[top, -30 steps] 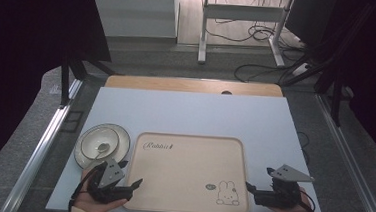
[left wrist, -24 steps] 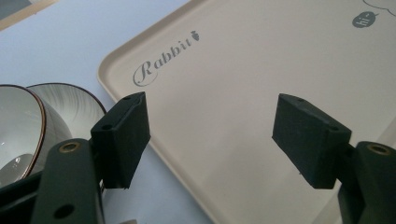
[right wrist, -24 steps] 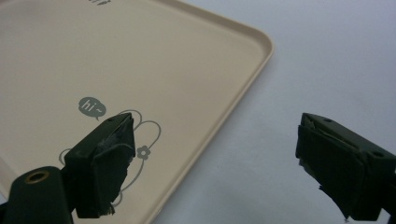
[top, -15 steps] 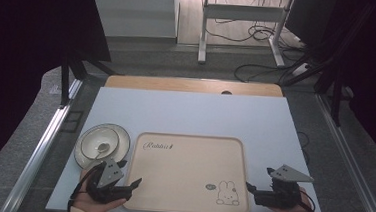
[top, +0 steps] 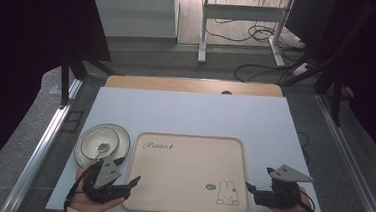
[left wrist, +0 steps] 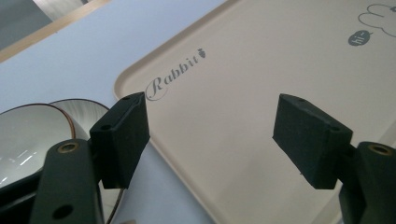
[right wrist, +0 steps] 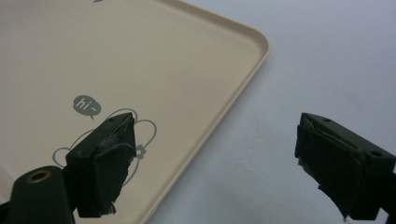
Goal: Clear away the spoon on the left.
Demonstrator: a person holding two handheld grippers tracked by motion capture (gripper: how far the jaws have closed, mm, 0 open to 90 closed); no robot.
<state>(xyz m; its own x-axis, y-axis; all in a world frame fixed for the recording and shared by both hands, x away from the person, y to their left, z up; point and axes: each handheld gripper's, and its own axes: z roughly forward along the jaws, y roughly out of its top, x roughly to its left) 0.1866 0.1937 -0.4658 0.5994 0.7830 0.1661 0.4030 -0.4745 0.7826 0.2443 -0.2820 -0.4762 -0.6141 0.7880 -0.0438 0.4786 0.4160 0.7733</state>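
Tray (top: 186, 173) flat at surface (top: 190, 113) centre, unlifted; left gripper (top: 129, 181) at 8 o'clock and right gripper (top: 248, 188) at 4 o'clock, both spread wide astride its side rims, gripping and lifting seemingly left; bowl (top: 102, 144) at 9 o'clock.

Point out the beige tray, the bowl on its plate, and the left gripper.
beige tray (top: 186, 173): high view, bare middle of its floor.
bowl (top: 101, 142): high view, inside of the bowl.
left gripper (left wrist: 210, 135): left gripper view, gap midway between its open jaws.
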